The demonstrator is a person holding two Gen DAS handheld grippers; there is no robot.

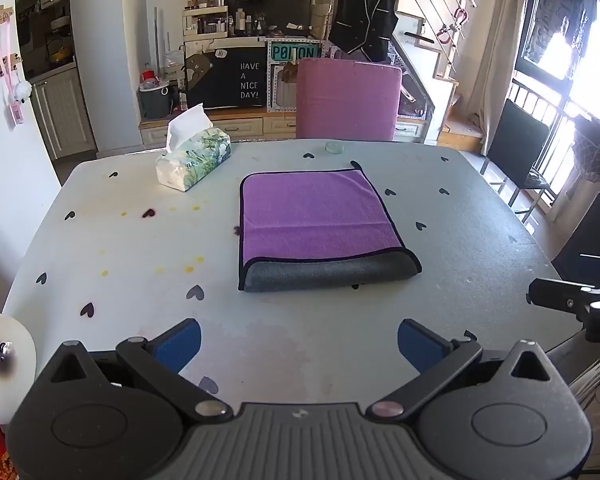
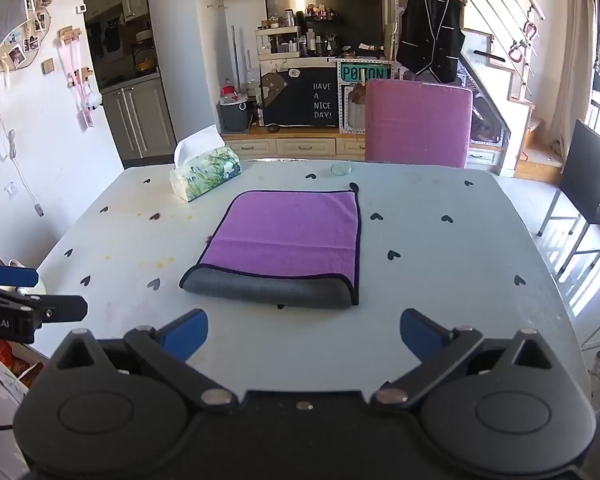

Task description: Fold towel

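Note:
A purple towel (image 1: 316, 216) with dark edging lies folded on the grey table (image 1: 140, 248), its grey underside showing as a rolled band along the near edge. It also shows in the right wrist view (image 2: 288, 240). My left gripper (image 1: 299, 344) is open and empty, held above the table's near edge, short of the towel. My right gripper (image 2: 304, 334) is open and empty, also near of the towel. The right gripper's side shows at the right edge of the left view (image 1: 572, 304); the left gripper shows at the left of the right view (image 2: 24, 300).
A tissue box (image 1: 194, 160) stands at the far left of the table, also in the right wrist view (image 2: 206, 172). A small clear lid (image 1: 335, 147) lies at the far edge. A pink chair (image 1: 348, 98) stands behind the table. A black chair (image 2: 592, 176) stands at the right.

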